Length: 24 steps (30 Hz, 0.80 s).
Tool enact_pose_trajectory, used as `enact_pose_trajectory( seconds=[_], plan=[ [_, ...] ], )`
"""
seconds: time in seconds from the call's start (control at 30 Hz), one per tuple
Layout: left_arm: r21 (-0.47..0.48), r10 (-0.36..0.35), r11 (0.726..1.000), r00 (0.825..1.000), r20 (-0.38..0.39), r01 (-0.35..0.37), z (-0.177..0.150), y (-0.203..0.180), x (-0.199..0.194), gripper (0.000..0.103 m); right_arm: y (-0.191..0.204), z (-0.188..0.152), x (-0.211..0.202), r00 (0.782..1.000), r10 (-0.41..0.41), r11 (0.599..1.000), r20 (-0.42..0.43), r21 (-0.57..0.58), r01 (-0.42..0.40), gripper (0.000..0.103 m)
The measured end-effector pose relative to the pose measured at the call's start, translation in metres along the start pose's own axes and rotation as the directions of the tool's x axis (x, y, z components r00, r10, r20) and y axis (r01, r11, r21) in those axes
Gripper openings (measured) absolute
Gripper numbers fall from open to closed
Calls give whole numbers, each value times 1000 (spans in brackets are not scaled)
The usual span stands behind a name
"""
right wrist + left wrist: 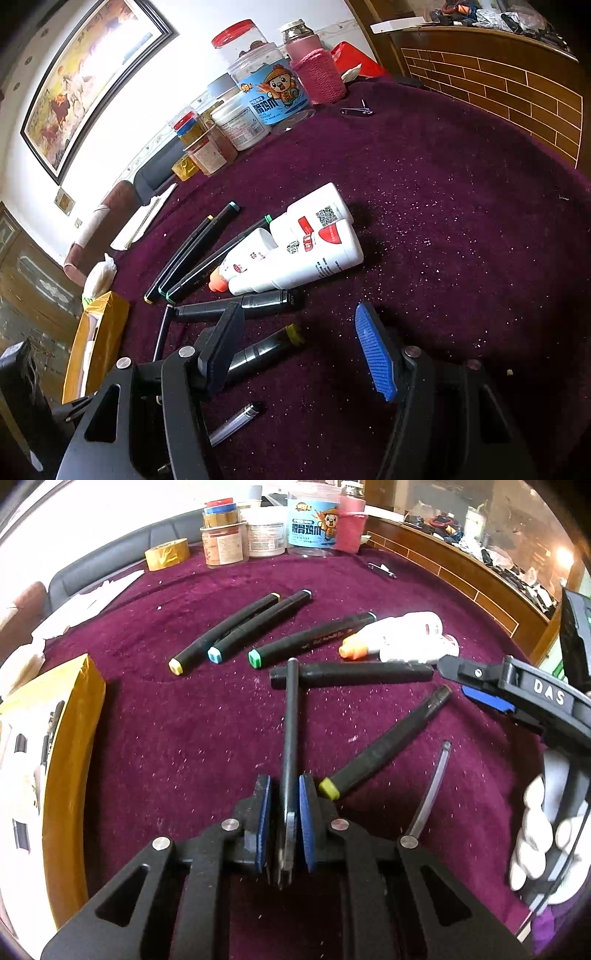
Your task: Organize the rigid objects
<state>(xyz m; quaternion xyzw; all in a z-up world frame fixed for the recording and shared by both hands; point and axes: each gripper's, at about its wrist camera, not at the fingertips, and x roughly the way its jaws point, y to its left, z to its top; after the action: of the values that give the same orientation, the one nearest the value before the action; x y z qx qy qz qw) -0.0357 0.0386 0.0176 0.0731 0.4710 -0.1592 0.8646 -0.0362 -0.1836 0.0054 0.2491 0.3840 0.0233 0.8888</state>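
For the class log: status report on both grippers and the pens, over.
Left gripper shut on thin black pen. Right gripper open, empty. Black marker lies across the pen's tip.

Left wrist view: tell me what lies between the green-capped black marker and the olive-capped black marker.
In the left wrist view, one cap-less black marker lies crosswise between the green-capped black marker and the olive-capped black marker; otherwise bare purple cloth.

Slim black pen [291, 723] held upright-tilted, black markers [240, 631] lying scattered, white glue bottles [295, 243] beside them
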Motion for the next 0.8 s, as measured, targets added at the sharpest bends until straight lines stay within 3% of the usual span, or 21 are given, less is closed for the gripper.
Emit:
enact_pose_trajectory(
  seconds=[0.53, 0.7, 0.8],
  plan=[
    [-118, -83, 988, 989, 122, 97, -22, 23, -48, 8, 4, 0, 2, 1000, -23, 999, -2, -31, 23, 61],
    [-128, -85, 987, 993, 78, 95, -18, 21, -32, 9, 5, 0, 2, 999, -32, 999, -4, -38, 31, 61],
    [-74, -36, 996, 998, 60, 40, -8, 10, -15, 14, 5, 0, 3, 999, -34, 999, -4, -40, 34, 61]
  ],
)
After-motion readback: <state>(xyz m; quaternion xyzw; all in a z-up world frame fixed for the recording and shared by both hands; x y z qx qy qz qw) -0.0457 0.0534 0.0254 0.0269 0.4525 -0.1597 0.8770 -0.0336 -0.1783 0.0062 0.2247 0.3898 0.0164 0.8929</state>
